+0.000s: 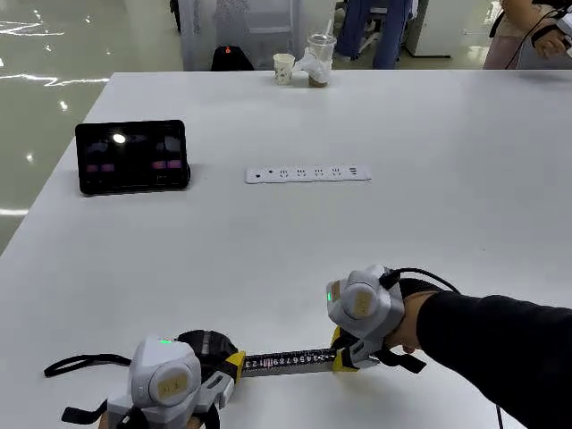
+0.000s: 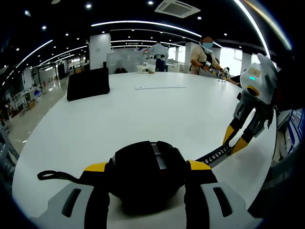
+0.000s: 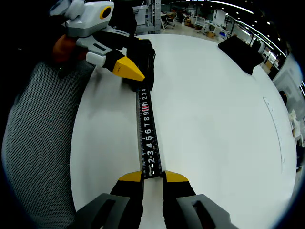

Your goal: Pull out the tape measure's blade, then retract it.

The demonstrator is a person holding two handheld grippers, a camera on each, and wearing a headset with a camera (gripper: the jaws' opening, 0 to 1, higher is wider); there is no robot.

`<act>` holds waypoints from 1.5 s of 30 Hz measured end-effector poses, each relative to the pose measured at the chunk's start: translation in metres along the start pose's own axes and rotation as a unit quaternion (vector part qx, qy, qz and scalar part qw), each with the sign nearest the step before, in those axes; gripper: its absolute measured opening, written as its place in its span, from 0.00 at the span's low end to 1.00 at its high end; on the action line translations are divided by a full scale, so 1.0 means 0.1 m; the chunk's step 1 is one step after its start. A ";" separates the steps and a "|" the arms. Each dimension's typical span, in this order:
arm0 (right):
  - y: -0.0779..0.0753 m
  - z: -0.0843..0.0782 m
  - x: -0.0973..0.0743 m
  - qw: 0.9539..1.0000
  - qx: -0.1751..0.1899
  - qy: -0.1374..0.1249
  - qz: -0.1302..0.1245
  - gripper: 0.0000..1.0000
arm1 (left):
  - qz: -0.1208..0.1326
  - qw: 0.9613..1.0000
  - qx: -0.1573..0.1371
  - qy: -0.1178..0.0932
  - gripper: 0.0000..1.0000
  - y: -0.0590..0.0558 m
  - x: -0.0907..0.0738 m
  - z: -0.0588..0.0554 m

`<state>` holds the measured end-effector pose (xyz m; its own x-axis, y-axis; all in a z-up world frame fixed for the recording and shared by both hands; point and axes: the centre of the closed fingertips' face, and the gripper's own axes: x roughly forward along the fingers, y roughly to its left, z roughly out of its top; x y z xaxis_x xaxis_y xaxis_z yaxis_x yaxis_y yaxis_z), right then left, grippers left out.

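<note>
- My right gripper (image 3: pixel 153 177) is pinching the tip of the blade (image 3: pixel 146 129), clenched on it.
- My left gripper (image 2: pixel 147 167) is clamping the tape measure case (image 2: pixel 143 180) on the table (image 1: pixel 375 223).
- I should be pulling straight, level and slowly, so the blade is not twisting.

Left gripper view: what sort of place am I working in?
Probably an open-plan lab or workshop: long ceiling light strips, a ceiling air vent, and a big white table carrying a power strip.
</note>
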<state>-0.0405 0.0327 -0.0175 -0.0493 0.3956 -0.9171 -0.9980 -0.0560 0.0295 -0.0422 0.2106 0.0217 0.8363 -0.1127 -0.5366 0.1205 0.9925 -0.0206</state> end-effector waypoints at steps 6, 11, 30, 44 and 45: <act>0.00 0.02 0.00 1.000 0.004 -0.002 0.000 0.12 | 0.000 1.000 0.000 0.001 0.58 0.00 0.00 0.00; 0.00 0.04 0.01 1.000 0.004 -0.004 -0.001 0.12 | 0.000 1.000 0.000 0.000 0.58 0.00 0.00 0.00; 0.00 0.11 0.04 1.000 0.003 -0.006 -0.003 0.12 | 0.000 1.000 -0.001 0.000 0.58 0.00 0.00 0.01; 0.01 0.16 0.07 1.000 0.003 -0.006 0.000 0.12 | 0.000 1.000 -0.001 -0.001 0.58 0.00 0.00 0.01; 0.01 0.16 0.07 1.000 0.003 -0.007 -0.001 0.12 | 0.000 1.000 0.000 -0.001 0.58 0.00 0.00 0.01</act>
<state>-0.0426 0.0499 -0.0175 -0.0487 0.4083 -0.9116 -0.9983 -0.0492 0.0313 -0.0417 0.2109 0.0223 0.8370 -0.1134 -0.5352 0.1206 0.9925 -0.0217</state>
